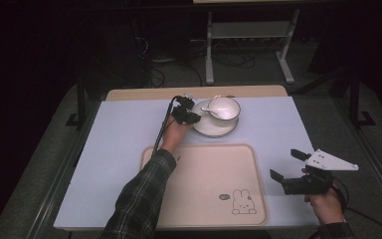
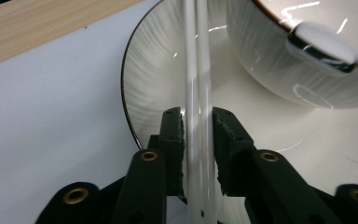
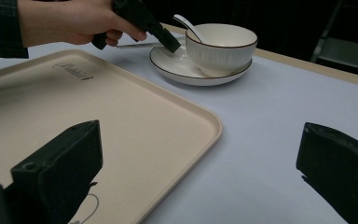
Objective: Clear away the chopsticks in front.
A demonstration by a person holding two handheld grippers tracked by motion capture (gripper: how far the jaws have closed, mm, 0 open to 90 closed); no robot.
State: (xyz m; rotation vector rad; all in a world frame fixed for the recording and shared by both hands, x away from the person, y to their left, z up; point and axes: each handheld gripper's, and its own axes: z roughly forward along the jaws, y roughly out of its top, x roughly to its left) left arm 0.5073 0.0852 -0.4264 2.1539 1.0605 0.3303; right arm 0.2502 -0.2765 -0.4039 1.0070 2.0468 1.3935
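Note:
My left gripper (image 1: 194,118) reaches over the near rim of a white saucer (image 1: 211,128) at the table's far side. In the left gripper view its jaws (image 2: 198,116) are shut on a pair of thin white sticks (image 2: 198,70) that look like chopsticks and run across the saucer (image 2: 154,79). A white ribbed bowl (image 1: 224,109) stands on the saucer with a white spoon (image 1: 211,113) resting in it. In the right gripper view the sticks (image 3: 135,45) lie almost level beneath the person's hand. At the table's near right, my right gripper (image 1: 286,164) hovers open, holding nothing.
A beige tray (image 1: 204,199) with a rabbit print lies at the near middle, between the two hands. The person's plaid sleeve (image 1: 139,199) crosses its left corner. The table's wooden far edge (image 1: 144,93) runs just behind the saucer.

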